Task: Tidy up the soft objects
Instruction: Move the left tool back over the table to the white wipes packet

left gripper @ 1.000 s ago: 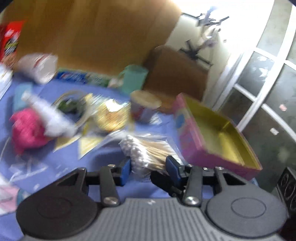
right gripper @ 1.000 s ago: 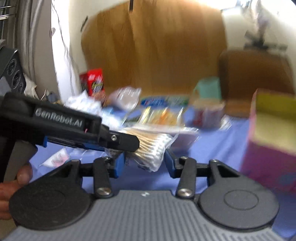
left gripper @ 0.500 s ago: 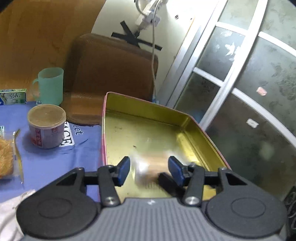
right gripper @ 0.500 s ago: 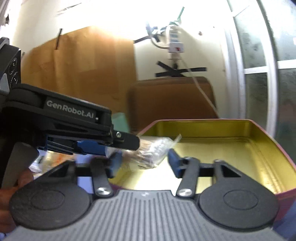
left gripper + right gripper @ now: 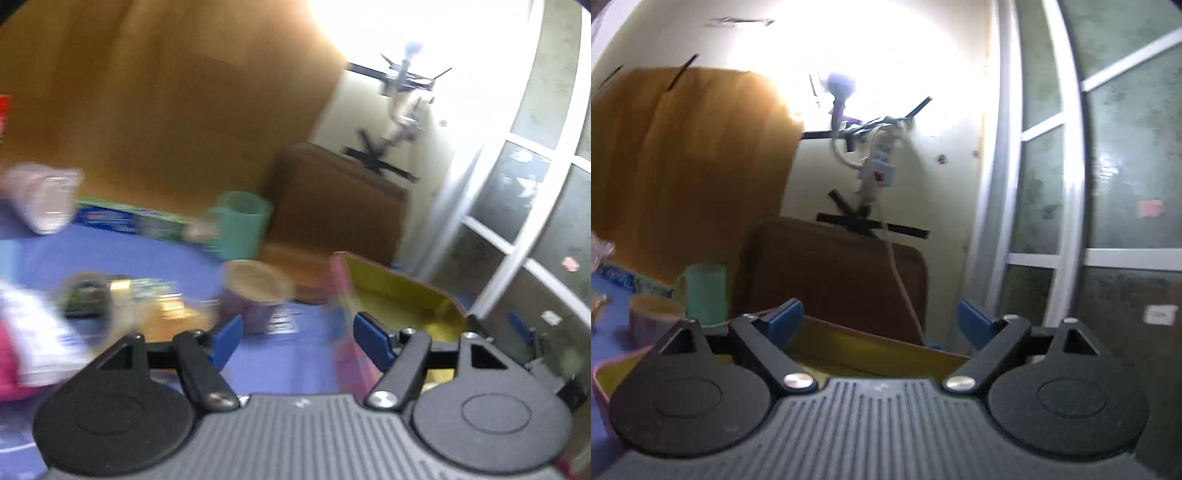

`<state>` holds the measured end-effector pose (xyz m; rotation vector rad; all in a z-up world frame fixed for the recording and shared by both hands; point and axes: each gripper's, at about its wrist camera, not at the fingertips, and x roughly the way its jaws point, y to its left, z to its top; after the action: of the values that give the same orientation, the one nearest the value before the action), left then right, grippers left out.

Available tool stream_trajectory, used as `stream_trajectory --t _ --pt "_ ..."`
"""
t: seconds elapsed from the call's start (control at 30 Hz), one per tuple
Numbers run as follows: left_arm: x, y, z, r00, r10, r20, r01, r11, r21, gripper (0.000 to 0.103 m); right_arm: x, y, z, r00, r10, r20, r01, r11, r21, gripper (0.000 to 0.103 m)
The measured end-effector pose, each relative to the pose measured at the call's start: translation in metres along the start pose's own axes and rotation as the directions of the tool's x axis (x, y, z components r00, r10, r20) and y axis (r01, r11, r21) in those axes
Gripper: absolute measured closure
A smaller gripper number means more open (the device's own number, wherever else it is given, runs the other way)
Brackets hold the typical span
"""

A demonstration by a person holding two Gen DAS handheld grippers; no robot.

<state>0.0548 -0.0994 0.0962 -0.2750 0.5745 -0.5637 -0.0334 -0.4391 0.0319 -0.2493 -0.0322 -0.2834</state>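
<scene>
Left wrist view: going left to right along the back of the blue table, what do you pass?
Crumpled white bag → blue-green flat box → teal mug → brown-lidded tub, slightly nearer → pink tin with gold inside.

Your left gripper (image 5: 297, 338) shows black linkages, silver screws, blue fingertips (image 5: 226, 338). Your right gripper (image 5: 879, 323) matches, with a ribbed grey body.

pink tin box (image 5: 347, 306), gold inside, open, on blue tablecloth
</scene>
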Motion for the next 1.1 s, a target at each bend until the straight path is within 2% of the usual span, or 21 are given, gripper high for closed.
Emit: stream_trajectory --t 0.2,0.37,0.5,0.57,0.63,0.7,0.73,0.77,0.83,0.9,1.0,1.03,1.1 --pt "-0.037 0.053 -0.016 0.987 0.161 0.005 -0.16 0.983 -0.09 0.032 0.024 0.013 0.004 0.999 0.051 0.017 -0.05 0.997 -0.055 0.012" --pt "-0.057 0.079 -0.028 0.975 0.224 -0.007 -0.223 0.967 -0.122 0.032 0.049 0.023 0.003 0.994 0.111 0.02 -0.11 0.993 -0.053 0.012" --pt "-0.071 0.096 -0.033 0.966 0.258 -0.009 -0.257 0.956 -0.142 0.032 0.071 0.033 0.006 0.986 0.164 -0.038 -0.166 0.984 -0.059 0.011" --pt "-0.078 0.104 -0.037 0.962 0.275 -0.008 -0.273 0.952 -0.142 0.032 0.065 0.042 0.009 0.994 0.107 -0.022 -0.109 0.99 -0.087 0.011" --pt "-0.084 0.11 -0.04 0.955 0.295 -0.007 -0.293 0.945 -0.146 0.032 0.044 0.046 0.024 0.997 0.064 0.034 -0.062 0.997 -0.054 0.011" --pt "-0.088 0.119 -0.042 0.951 0.31 -0.011 -0.307 0.938 -0.158 0.032 0.021 0.051 0.042 0.989 0.131 0.065 -0.132 0.991 0.019 0.009" --pt "-0.088 0.126 -0.043 0.95 0.313 -0.014 -0.311 0.935 -0.168 0.032 0.013 0.057 0.051 0.973 0.225 0.053 -0.228 0.972 0.059 0.01" --pt "-0.089 0.132 -0.043 0.949 0.316 -0.015 -0.314 0.932 -0.184 0.032 0.008 0.066 0.058 0.944 0.328 0.023 -0.329 0.94 0.087 0.01" --pt "-0.093 0.144 -0.043 0.951 0.308 -0.008 -0.302 0.926 -0.227 0.032 0.0 0.097 0.066 0.854 0.519 -0.047 -0.51 0.851 0.122 0.01" --pt "-0.098 0.158 -0.043 0.955 0.298 0.006 -0.286 0.921 -0.265 0.032 -0.009 0.14 0.069 0.749 0.654 -0.106 -0.645 0.756 0.113 0.012" --pt "-0.107 0.177 -0.046 0.955 0.297 0.014 -0.279 0.912 -0.301 0.032 -0.019 0.206 0.072 0.618 0.768 -0.172 -0.768 0.635 0.077 0.019" --pt "-0.11 0.182 -0.047 0.956 0.295 0.015 -0.275 0.909 -0.313 0.032 -0.019 0.227 0.073 0.582 0.789 -0.199 -0.796 0.602 0.058 0.02" --pt "-0.117 0.191 -0.05 0.958 0.287 0.022 -0.265 0.907 -0.327 0.032 -0.014 0.267 0.077 0.527 0.812 -0.25 -0.837 0.548 0.017 0.024"
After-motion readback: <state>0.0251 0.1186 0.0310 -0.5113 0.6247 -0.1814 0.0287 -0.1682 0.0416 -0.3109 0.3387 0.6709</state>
